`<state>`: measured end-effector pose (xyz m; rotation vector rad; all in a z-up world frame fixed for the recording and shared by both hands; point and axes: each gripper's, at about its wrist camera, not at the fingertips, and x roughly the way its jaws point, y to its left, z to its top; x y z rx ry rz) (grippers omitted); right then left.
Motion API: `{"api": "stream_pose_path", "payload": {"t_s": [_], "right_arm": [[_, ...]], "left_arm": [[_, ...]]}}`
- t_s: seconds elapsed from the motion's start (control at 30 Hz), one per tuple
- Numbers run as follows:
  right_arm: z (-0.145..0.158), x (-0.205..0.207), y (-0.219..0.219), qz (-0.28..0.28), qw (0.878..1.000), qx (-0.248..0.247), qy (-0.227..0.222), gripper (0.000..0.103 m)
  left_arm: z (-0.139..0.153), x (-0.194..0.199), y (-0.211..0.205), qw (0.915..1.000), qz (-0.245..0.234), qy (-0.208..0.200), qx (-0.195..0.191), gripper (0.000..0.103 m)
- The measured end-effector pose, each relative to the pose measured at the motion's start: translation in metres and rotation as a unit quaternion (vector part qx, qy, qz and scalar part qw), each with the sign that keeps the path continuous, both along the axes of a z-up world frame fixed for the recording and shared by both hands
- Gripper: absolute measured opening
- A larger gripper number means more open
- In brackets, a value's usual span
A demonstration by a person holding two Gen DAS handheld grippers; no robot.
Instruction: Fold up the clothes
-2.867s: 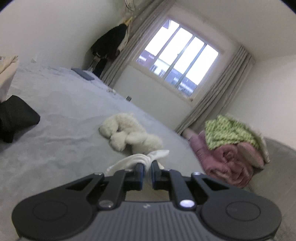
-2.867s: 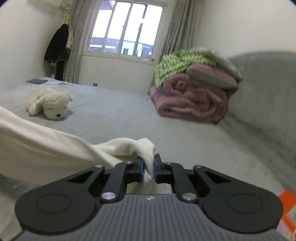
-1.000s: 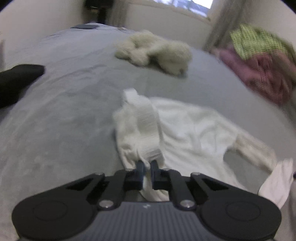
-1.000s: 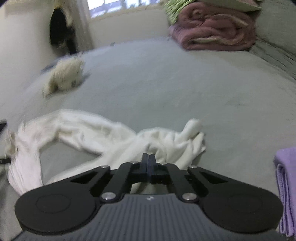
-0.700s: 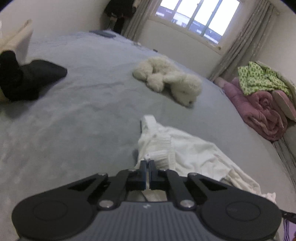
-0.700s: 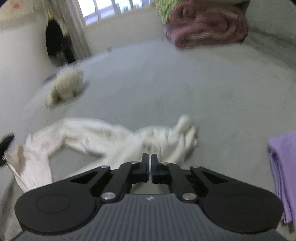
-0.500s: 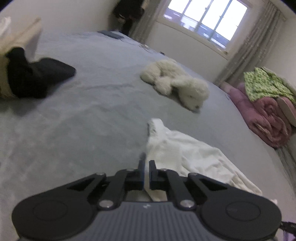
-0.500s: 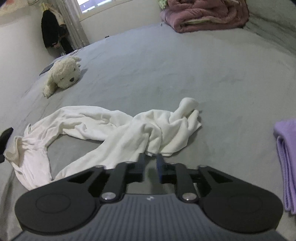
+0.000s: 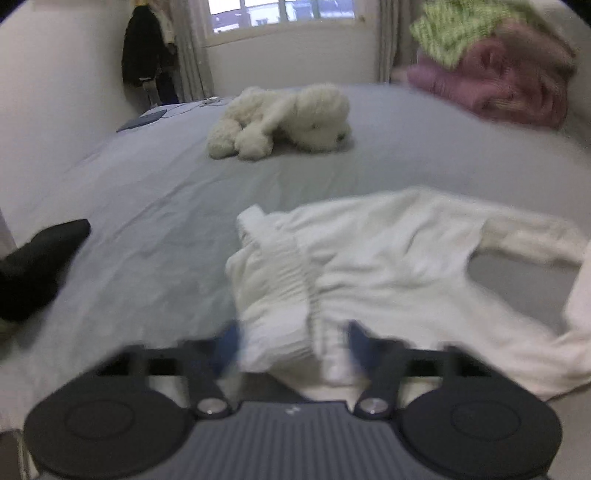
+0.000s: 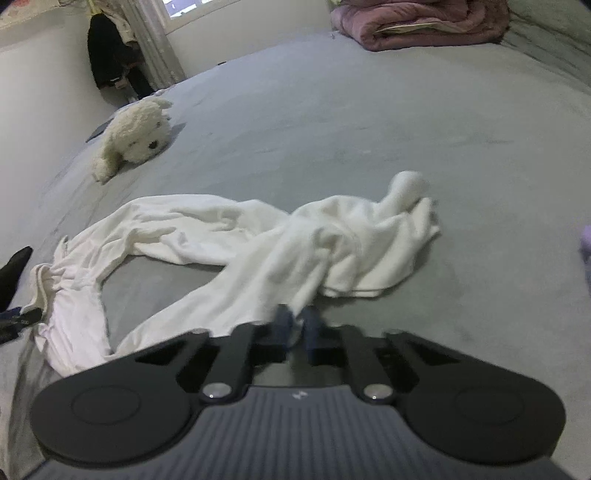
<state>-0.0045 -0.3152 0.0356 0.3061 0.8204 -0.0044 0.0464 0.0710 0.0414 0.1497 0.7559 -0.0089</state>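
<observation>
Folding has barely begun: the white trousers lie crumpled on the grey bed, not yet flattened, with every fold to make, as I judge it. My left gripper is opening, its blue pads standing either side of the bunched elastic waistband, which sits between them without being pinched as far as the blur lets me see. My right gripper has its pads all but together at the near edge of one leg; whether a fold of cloth is caught there I cannot tell, since the fabric only reaches up to the fingertips. The garment looks soft and thick, a creamy white. From the right wrist view the two legs spread apart from the waistband at the left, then cross and tangle into a heap toward the right, with one cuff poking up. It will need the legs separating and smoothing first. A white plush dog rests farther up the bed, well apart from the trousers, and a pink quilt is piled at the far end.
</observation>
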Motion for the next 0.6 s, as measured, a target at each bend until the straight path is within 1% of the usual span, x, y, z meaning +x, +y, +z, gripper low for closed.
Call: {"api": "stream_pose_path", "payload": {"t_s": [0.03, 0.1, 0.17, 0.23, 0.3, 0.37, 0.4, 0.47, 0.5, 0.53, 0.6], "right_arm": [[0.000, 0.000, 0.003, 0.000, 1.000, -0.003, -0.003, 0.004], [0.004, -0.002, 0.003, -0.010, 1.000, -0.002, -0.020, 0.004], [0.012, -0.007, -0.002, -0.023, 0.999, 0.007, -0.041, 0.004], [0.021, -0.015, -0.009, -0.040, 0.997, 0.016, -0.061, 0.003], [0.029, -0.026, -0.014, -0.054, 0.995, 0.029, -0.076, 0.003], [0.036, -0.041, -0.014, -0.064, 0.993, 0.046, -0.086, 0.003], [0.040, -0.048, -0.014, -0.068, 0.992, 0.055, -0.091, 0.003], [0.046, -0.072, -0.004, -0.074, 0.989, 0.064, -0.107, 0.003], [0.049, -0.086, 0.004, -0.079, 0.988, 0.058, -0.117, 0.003], [0.052, -0.102, 0.014, -0.085, 0.987, 0.049, -0.127, 0.003], [0.052, -0.130, 0.035, -0.093, 0.987, 0.012, -0.132, 0.003]], "left_arm": [[0.001, 0.002, 0.009, 0.9997, 0.013, 0.000, -0.020, 0.024], [0.010, 0.001, 0.035, 0.9957, 0.038, -0.010, -0.084, 0.022], [0.023, -0.006, 0.062, 0.9862, 0.065, -0.032, -0.149, 0.022], [0.033, -0.016, 0.095, 0.9695, 0.100, -0.051, -0.218, 0.022], [0.033, -0.024, 0.123, 0.9519, 0.130, -0.054, -0.272, 0.022], [0.032, -0.032, 0.150, 0.9314, 0.158, -0.054, -0.323, 0.022], [0.031, -0.035, 0.160, 0.9230, 0.168, -0.053, -0.342, 0.022], [0.027, -0.043, 0.177, 0.9088, 0.181, -0.049, -0.373, 0.022], [0.027, -0.047, 0.183, 0.9039, 0.182, -0.046, -0.384, 0.022], [0.026, -0.050, 0.187, 0.9008, 0.184, -0.045, -0.391, 0.022], [0.026, -0.056, 0.196, 0.8967, 0.188, -0.043, -0.398, 0.022]]}}
